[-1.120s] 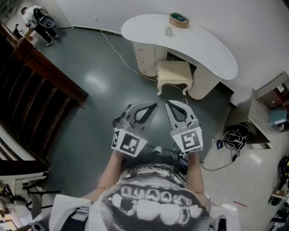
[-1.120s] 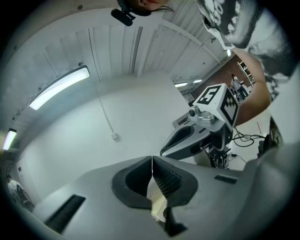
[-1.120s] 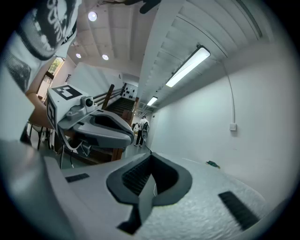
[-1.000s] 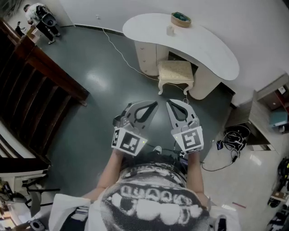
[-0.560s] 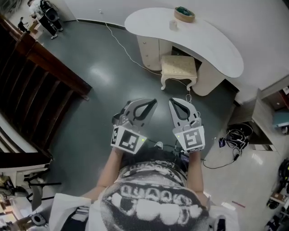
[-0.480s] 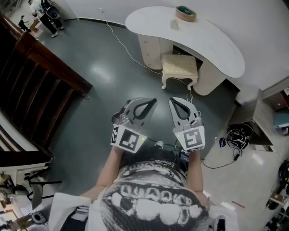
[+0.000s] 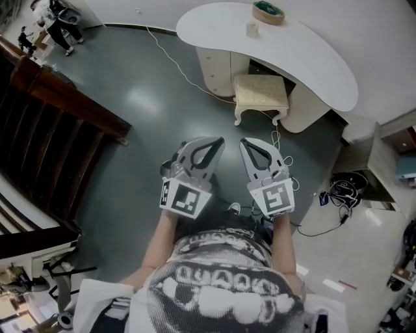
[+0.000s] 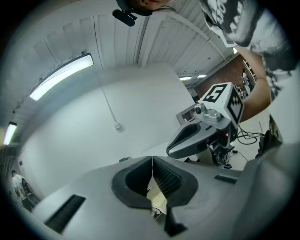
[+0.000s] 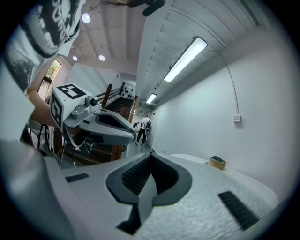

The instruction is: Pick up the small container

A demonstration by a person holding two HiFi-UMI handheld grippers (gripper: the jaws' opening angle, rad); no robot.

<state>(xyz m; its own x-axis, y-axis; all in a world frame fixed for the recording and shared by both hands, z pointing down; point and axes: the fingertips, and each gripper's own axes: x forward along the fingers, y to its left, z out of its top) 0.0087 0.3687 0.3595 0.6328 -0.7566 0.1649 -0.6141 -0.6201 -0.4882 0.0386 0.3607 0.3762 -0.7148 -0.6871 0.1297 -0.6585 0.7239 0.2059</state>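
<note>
The small white container (image 7: 251, 29) stands on the curved white desk (image 7: 305, 62) far ahead, beside a round bowl with teal contents (image 7: 268, 12). Both grippers hang side by side over the dark floor in front of the person's chest, well short of the desk. My left gripper (image 7: 220, 139) is shut with nothing in it, its jaws meeting (image 8: 152, 159). My right gripper (image 7: 243, 142) is likewise shut and holds nothing (image 9: 151, 154). The bowl (image 9: 216, 162) shows in the right gripper view; the container is not discernible there.
A cushioned cream stool (image 7: 261, 97) is tucked under the desk. A dark wooden stair railing (image 7: 58, 123) runs along the left. A white cord (image 7: 175, 68) crosses the floor, and tangled cables (image 7: 339, 192) lie at the right. People stand far off at the top left (image 7: 52, 16).
The head view has drifted, so the desk and stool sit slightly higher and further right. Both grippers stay shut, side by side.
</note>
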